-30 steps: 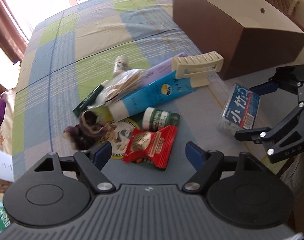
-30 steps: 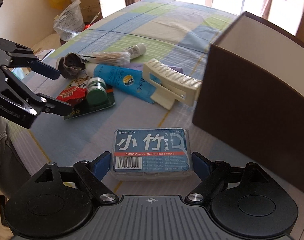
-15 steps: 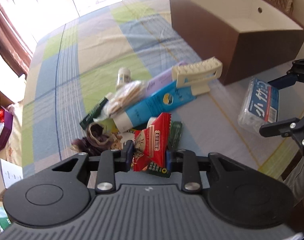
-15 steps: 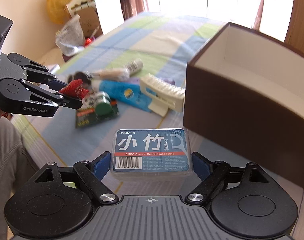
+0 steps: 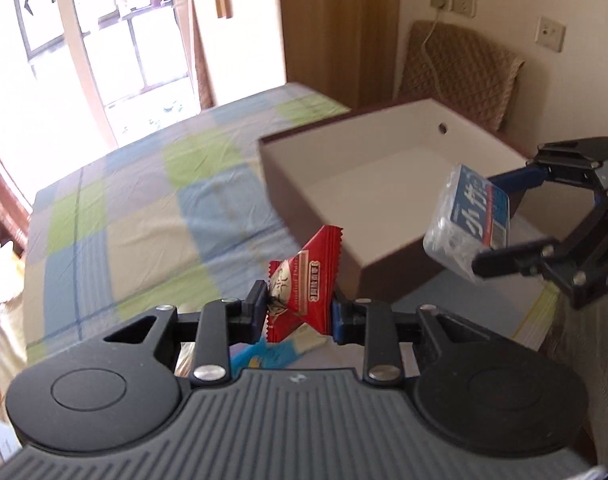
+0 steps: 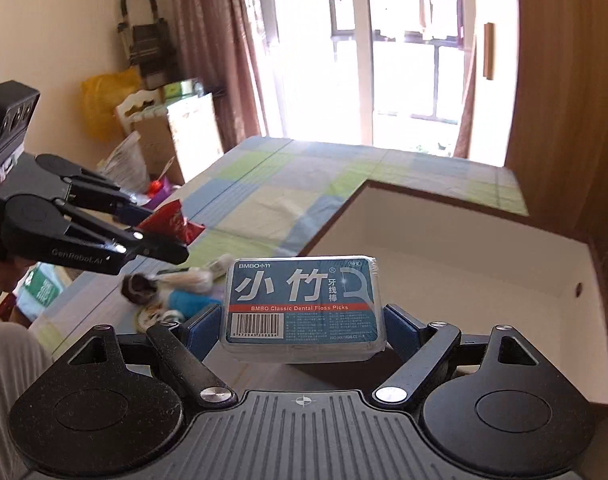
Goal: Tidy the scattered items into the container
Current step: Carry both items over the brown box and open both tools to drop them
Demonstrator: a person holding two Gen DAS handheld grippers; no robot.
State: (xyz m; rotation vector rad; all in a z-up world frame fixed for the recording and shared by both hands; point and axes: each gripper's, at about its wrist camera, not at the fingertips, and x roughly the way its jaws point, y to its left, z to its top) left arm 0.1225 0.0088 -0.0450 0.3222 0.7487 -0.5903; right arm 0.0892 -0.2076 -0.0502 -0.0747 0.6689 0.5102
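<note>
1. The bed with its checked sheet of blue, green and cream squares [image 5: 151,216] fills the scene and runs away toward the bright window at the far end.
2. The rectangular box container, dark brown outside and white inside [image 5: 376,184], sits on the right part of the bed. Its open top faces up, and a small round hole shows in its far wall.
3. The right gripper [image 6: 303,326] is closed on the clear plastic box of dental floss picks with a blue label [image 6: 304,304], one blue pad at each short end. The box is held in the air above the near rim of the container.
4. The left gripper [image 5: 297,314] is clamped narrowly on the red crinkle-edged snack packet [image 5: 304,288], which stands up between the pads, lifted off the bed to the left of the container's near corner.
5. The remaining scattered items [image 6: 171,292] lie on the bed near and to the left of the container: a blue tube, a bundle of pale sticks and a dark furry piece.
</note>
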